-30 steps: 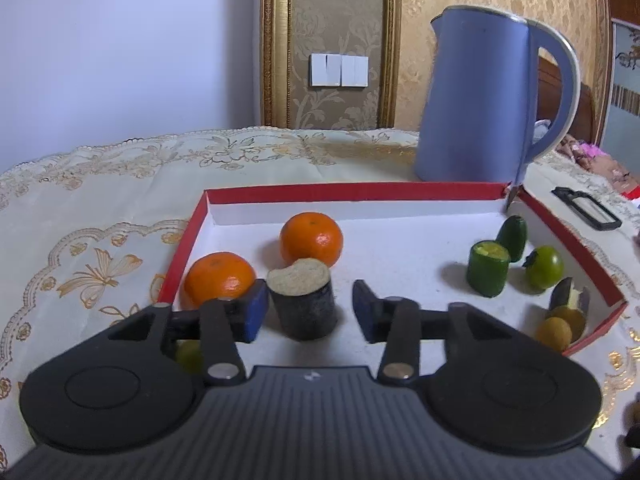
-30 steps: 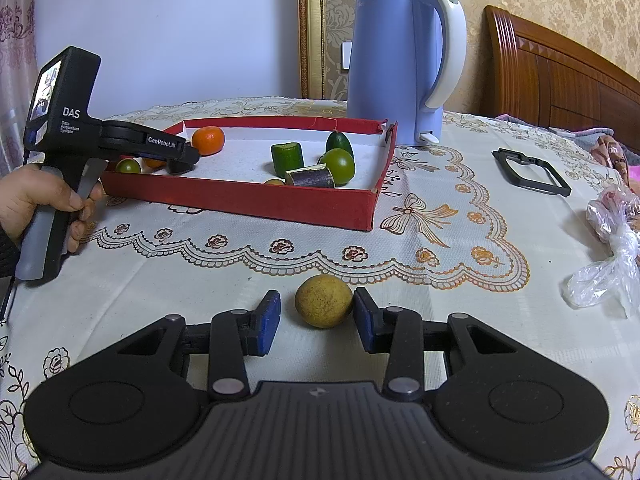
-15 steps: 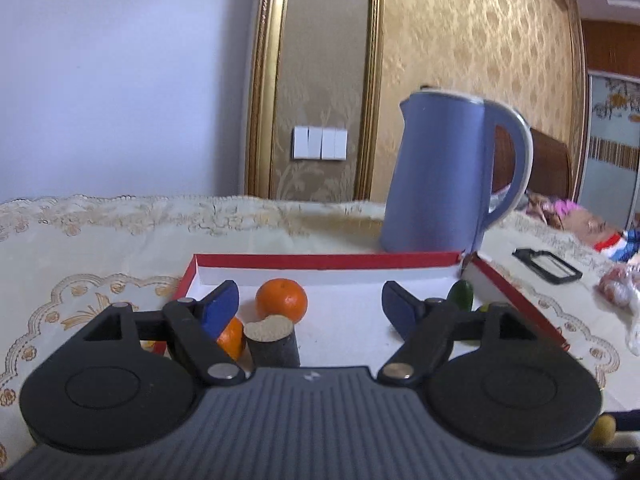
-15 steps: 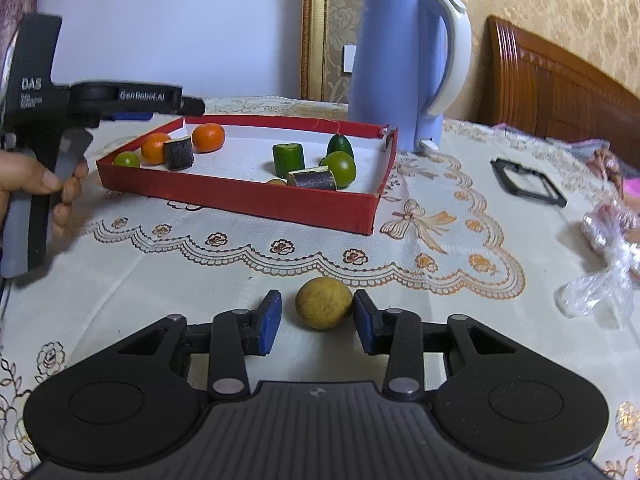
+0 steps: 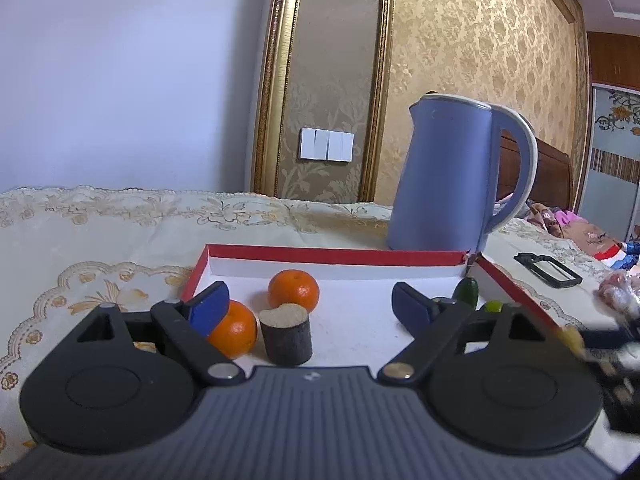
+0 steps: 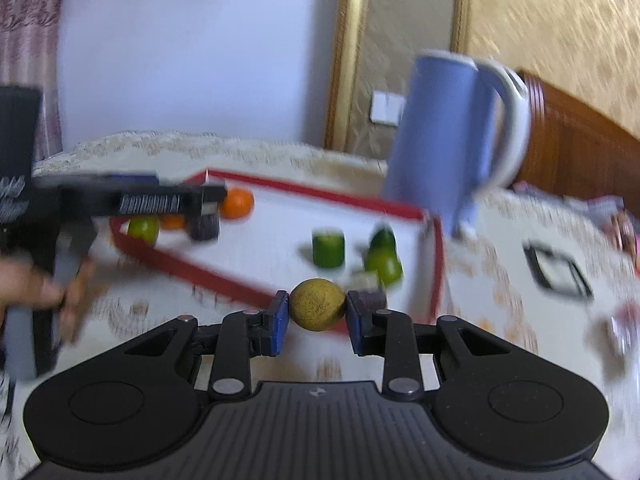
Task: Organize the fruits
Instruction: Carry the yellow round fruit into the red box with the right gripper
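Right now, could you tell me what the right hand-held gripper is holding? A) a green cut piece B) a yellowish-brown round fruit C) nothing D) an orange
B: the right hand-held gripper is closed on the yellowish-brown round fruit, both pads pressed against its sides.

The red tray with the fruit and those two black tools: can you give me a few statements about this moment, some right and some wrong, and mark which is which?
1. The right tool grips a yellowish round fruit. True.
2. The left tool is clamped on an orange. False: it is wide open and holds nothing; the two oranges sit in the red tray.
3. A blue kettle stands behind the tray. True.
4. The dark cut cylinder lies outside the tray on the tablecloth. False: it stands upright in the tray beside the oranges.
5. Green pieces are in the tray. True.
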{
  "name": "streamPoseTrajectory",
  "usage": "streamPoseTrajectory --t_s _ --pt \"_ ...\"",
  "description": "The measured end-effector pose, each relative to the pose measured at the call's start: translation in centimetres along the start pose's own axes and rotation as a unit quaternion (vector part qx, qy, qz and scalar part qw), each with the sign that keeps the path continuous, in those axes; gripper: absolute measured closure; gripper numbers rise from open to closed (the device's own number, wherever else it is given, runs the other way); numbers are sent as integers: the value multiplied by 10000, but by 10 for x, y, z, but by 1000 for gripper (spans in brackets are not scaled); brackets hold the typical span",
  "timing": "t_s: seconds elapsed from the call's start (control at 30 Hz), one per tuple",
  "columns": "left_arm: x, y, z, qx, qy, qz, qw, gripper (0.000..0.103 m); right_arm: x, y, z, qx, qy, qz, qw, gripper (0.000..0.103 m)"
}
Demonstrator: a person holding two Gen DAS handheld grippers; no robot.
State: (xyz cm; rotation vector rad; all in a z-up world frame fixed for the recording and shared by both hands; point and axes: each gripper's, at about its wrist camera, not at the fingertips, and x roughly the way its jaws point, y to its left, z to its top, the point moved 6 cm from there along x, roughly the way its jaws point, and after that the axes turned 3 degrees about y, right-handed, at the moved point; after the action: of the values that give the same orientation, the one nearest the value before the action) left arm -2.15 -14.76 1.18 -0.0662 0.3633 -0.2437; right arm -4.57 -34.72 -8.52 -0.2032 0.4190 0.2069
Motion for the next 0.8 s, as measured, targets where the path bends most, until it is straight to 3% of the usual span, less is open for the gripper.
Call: streamPoseTrajectory --t_s 0.13,0.3,0.5,0.8 --pt "-2 7 3 -79 -55 51 9999 16 33 4 25 -164 26 17 9999 73" --pt "0 14 4 -202 -17 77 9998 16 79 1 28 -128 461 87 9988 73" --pt "2 12 1 -139 63 36 9999 16 98 0 21 -20 786 227 9967 73" --pt "4 10 -2 -73 128 53 9999 16 116 -10 30 -112 813 42 9966 73"
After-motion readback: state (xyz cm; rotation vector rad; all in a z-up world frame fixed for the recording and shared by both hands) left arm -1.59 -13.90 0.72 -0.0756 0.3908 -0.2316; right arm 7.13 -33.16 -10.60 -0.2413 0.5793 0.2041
